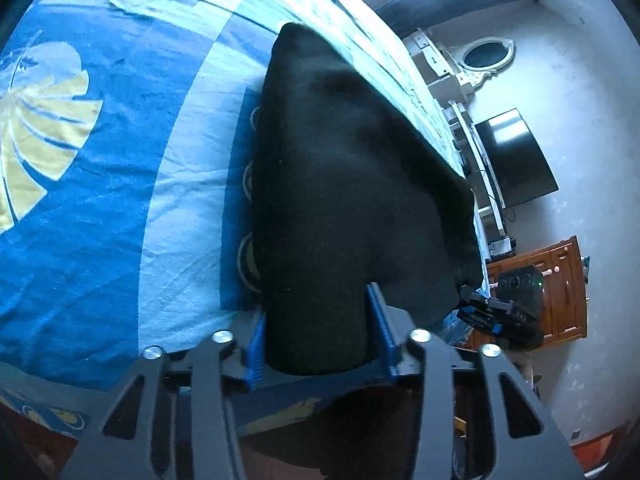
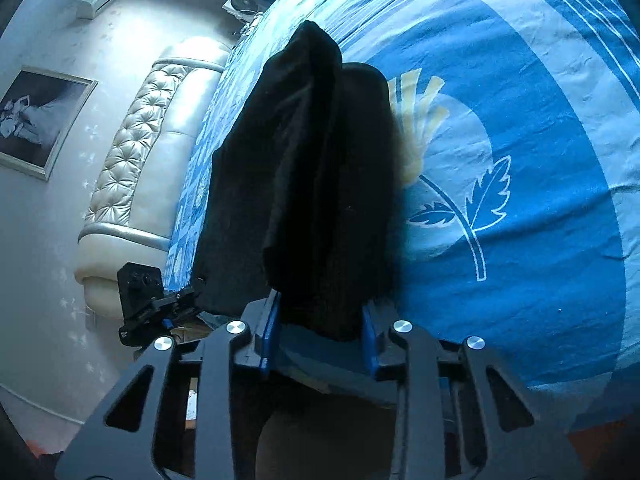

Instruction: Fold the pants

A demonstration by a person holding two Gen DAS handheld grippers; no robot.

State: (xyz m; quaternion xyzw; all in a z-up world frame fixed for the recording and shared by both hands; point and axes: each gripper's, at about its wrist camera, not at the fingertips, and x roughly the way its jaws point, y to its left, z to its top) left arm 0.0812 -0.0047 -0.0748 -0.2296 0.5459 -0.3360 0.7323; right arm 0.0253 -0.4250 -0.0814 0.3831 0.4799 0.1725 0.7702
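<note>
Black pants [image 1: 344,184] lie on the blue patterned bed sheet [image 1: 100,220], folded lengthwise and running away from the near bed edge. My left gripper [image 1: 320,332] has its blue fingers [image 1: 380,320] on either side of the near end of the pants, jaws wide, cloth between them. In the right wrist view the pants [image 2: 320,184] bunch up in folds, and my right gripper [image 2: 320,328] likewise straddles the near end with blue fingers [image 2: 270,332] apart. Each gripper shows at the edge of the other's view: the right one [image 1: 504,308], the left one [image 2: 160,304].
The bed sheet [image 2: 520,160] spreads wide beside the pants. A padded headboard [image 2: 140,152] and a framed picture [image 2: 36,120] are on one side. A wooden cabinet [image 1: 552,288], a dark TV [image 1: 512,160] and an oval mirror [image 1: 486,56] stand past the bed's other side.
</note>
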